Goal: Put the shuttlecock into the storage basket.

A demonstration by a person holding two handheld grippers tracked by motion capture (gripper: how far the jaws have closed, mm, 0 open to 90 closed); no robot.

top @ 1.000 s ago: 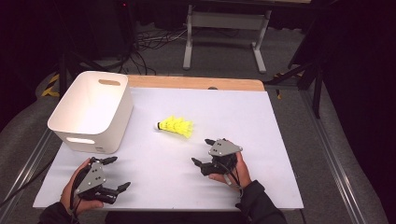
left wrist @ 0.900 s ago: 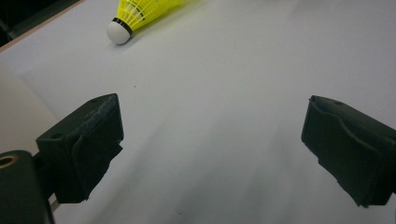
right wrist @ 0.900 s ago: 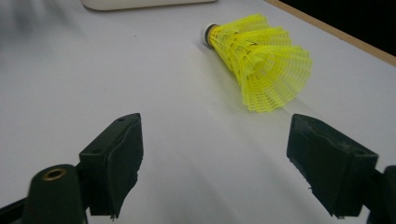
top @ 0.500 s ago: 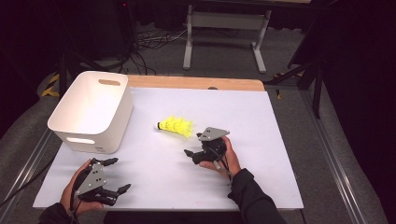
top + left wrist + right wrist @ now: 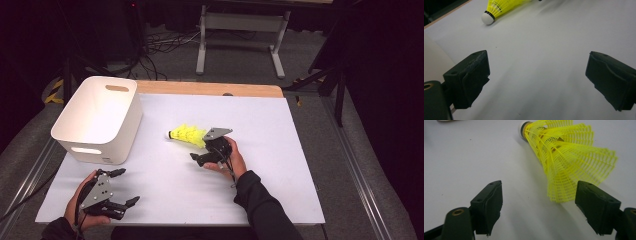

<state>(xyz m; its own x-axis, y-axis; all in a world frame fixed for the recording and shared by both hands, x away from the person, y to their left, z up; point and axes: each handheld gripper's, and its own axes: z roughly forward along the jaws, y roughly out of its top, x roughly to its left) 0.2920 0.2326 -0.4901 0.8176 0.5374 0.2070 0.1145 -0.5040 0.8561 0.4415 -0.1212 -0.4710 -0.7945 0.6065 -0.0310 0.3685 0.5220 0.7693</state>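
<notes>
On the white table [image 5: 280,165], left of centre, stands a white bin [image 5: 97,117]. The left gripper [image 5: 125,187] rests near the front edge, jaws wide apart and empty. The yellow shuttlecock [image 5: 187,135] lies mid-table (cork end toward the bin). The right gripper [image 5: 196,159], jaws just closing slightly yet open, reaches its skirt [image 5: 574,162], unpinched.

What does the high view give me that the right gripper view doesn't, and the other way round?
High view alone: the white bin at the table's left, the left hand-held gripper open near the front edge, and the white table as a whole. Right gripper view alone: the right hand-held gripper close up, jaws apart and not touching anything, the mesh skirt's edge just ahead of them. Shared: the yellow shuttlecock lying on its side, with the right hand-held gripper next to its skirt.
</notes>
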